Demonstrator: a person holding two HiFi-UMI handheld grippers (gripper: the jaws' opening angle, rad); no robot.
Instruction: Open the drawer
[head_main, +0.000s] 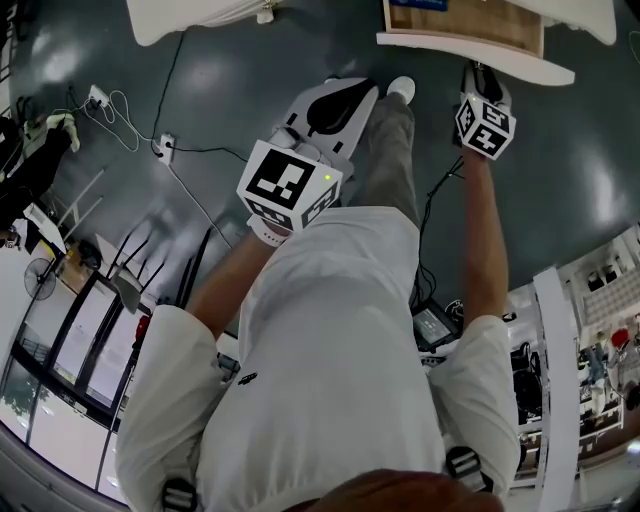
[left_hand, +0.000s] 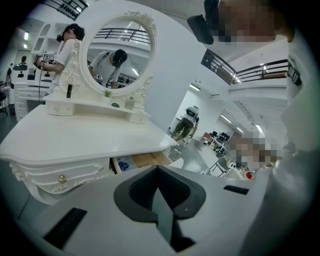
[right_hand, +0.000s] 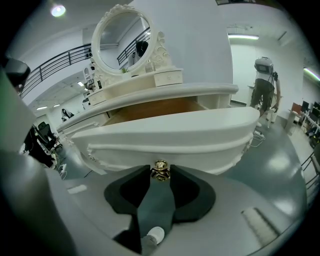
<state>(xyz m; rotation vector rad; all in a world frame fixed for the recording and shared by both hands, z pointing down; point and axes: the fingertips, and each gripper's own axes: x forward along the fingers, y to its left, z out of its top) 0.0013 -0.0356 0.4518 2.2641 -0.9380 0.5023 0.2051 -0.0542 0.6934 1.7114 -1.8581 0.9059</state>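
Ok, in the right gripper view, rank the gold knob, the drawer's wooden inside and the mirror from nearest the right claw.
1. gold knob, bottom centre, gripped by the right claw.
2. wooden inside, centre, behind the knob.
3. mirror, upper left, on top.

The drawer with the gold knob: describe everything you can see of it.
The drawer is white, with a curved front edged in carved scalloped trim and one small gold knob low at its centre. It looks like painted wood, and its inside is bare light brown wood. It stands well out and level from under the top of the white dressing table. The right gripper is closed on the knob, with a jaw on either side.
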